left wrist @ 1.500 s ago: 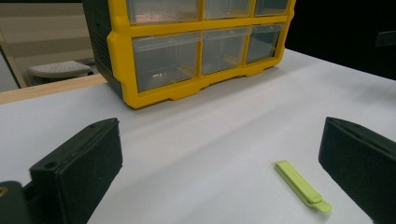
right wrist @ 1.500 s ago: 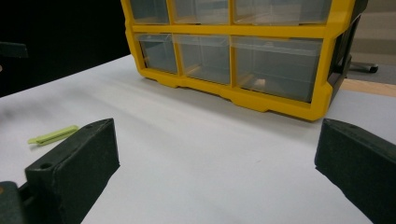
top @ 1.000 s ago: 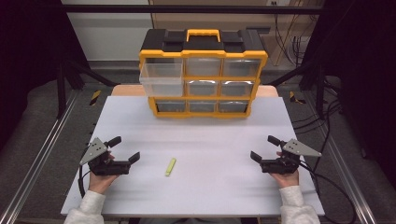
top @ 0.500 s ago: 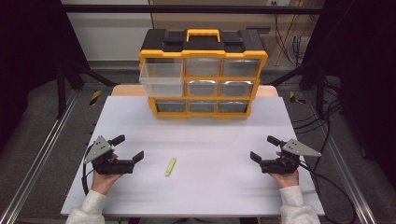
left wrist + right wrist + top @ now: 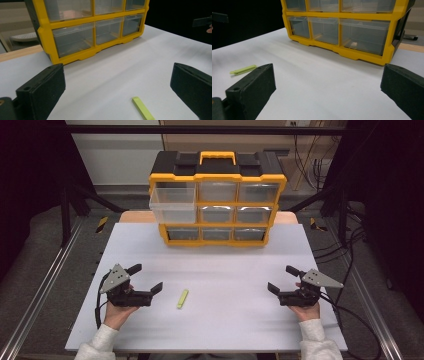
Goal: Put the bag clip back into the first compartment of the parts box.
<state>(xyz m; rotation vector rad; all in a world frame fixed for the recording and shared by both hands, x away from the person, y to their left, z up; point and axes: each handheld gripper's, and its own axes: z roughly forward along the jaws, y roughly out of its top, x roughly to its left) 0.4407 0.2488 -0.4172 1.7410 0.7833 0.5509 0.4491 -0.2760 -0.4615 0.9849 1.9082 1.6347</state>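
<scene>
White table (image 5: 220,270) with a wooden edge showing behind it, seen from the high view. At its far middle stands a yellow-and-black drawer cabinet (image 5: 218,200) with a yellow carrying handle on its black top and three rows of three clear drawers; the top-left drawer (image 5: 173,204) is pulled out toward the person and stands proud of the frame, the other drawers sit flush. In the left gripper view the cabinet (image 5: 92,27) rises at the far left, and in the right gripper view (image 5: 342,27) at the far right, its lower drawers see-through. The left gripper (image 5: 142,279), held in the left hand (image 5: 118,312) near the front-left of the table, has its two black jaws spread wide apart with nothing between them. The right gripper (image 5: 283,280), held in the right hand (image 5: 306,311) near the front-right, likewise has its jaws wide apart and empty. A small yellow-green stick (image 5: 183,298) lies flat on the table just to the right of the left gripper and well apart from the right one; it appears between the left gripper's jaws, low in that view (image 5: 143,109), untouched by either jaw.
</scene>
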